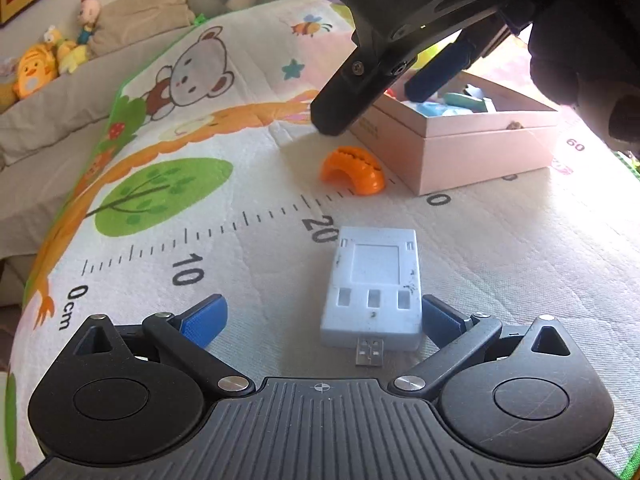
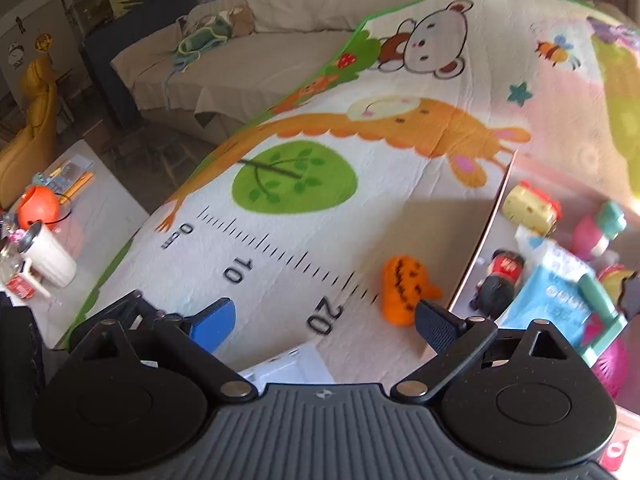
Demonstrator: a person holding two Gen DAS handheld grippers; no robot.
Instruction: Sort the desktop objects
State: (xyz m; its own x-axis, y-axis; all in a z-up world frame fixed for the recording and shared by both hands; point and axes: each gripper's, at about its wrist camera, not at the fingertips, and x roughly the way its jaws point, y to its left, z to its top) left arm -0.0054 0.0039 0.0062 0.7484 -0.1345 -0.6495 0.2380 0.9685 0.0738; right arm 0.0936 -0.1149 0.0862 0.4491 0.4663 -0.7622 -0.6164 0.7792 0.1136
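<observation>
A white USB charger block [image 1: 374, 290] lies on the printed play mat [image 1: 208, 216], close to the right finger of my open, empty left gripper [image 1: 322, 320]. An orange arch-shaped toy [image 1: 352, 168] lies beyond it beside a pink open box [image 1: 480, 148] holding several small toys. My right gripper [image 1: 376, 92] hovers above the box edge in the left wrist view. In the right wrist view the right gripper [image 2: 324, 326] is open and empty, with the orange toy [image 2: 404, 288] just ahead and the box [image 2: 560, 264] to its right.
A sofa with plush toys [image 1: 44, 68] runs along the back. A side table with a white mug [image 2: 50, 258] and an orange ball [image 2: 38, 206] stands to the left of the mat. The mat's green edge [image 1: 100, 128] drops off on the left.
</observation>
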